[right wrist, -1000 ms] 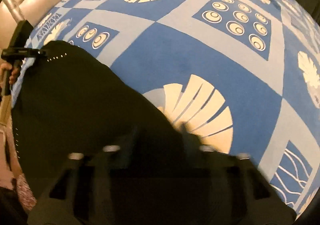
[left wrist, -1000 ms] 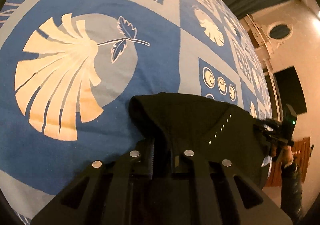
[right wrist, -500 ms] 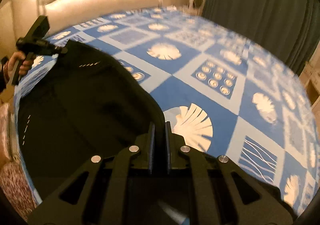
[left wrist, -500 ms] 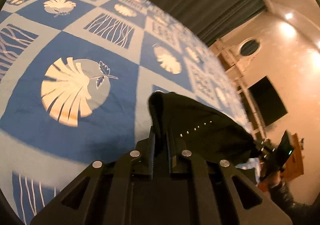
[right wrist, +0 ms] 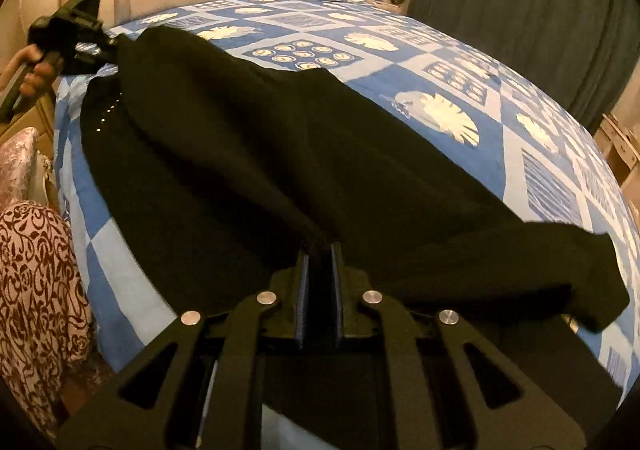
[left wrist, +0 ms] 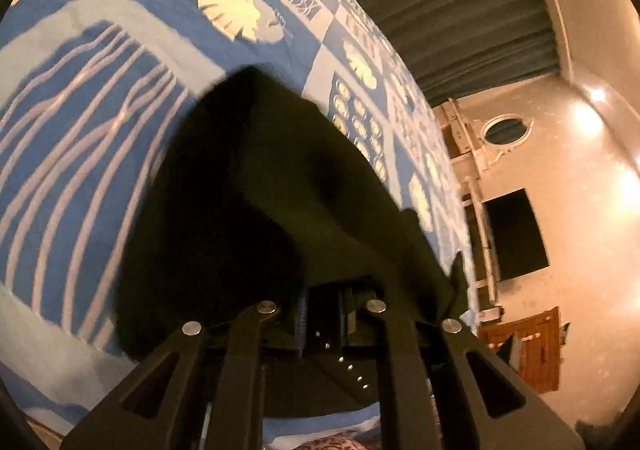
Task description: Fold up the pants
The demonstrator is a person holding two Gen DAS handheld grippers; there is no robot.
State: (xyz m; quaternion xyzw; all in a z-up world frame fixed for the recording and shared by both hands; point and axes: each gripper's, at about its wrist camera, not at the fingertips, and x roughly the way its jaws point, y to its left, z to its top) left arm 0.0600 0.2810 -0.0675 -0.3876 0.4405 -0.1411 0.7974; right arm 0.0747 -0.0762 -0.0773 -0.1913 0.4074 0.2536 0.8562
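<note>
While each hand-held gripper (right wrist: 319, 262) pinches black pants (right wrist: 248, 137), they drape across the blue patterned bedspread (right wrist: 460, 153); the left's jaws are opening.

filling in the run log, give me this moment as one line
stage: mid-fold | left gripper: jaws opening, pants edge between them | right gripper: shut on pants | pants: draped over blue bedspread

Left gripper (left wrist: 326, 314) tilts downward, its jaws opening on pants (right wrist: 280, 153); right gripper (right wrist: 320, 266) points steeply down, clamped on them.
</note>
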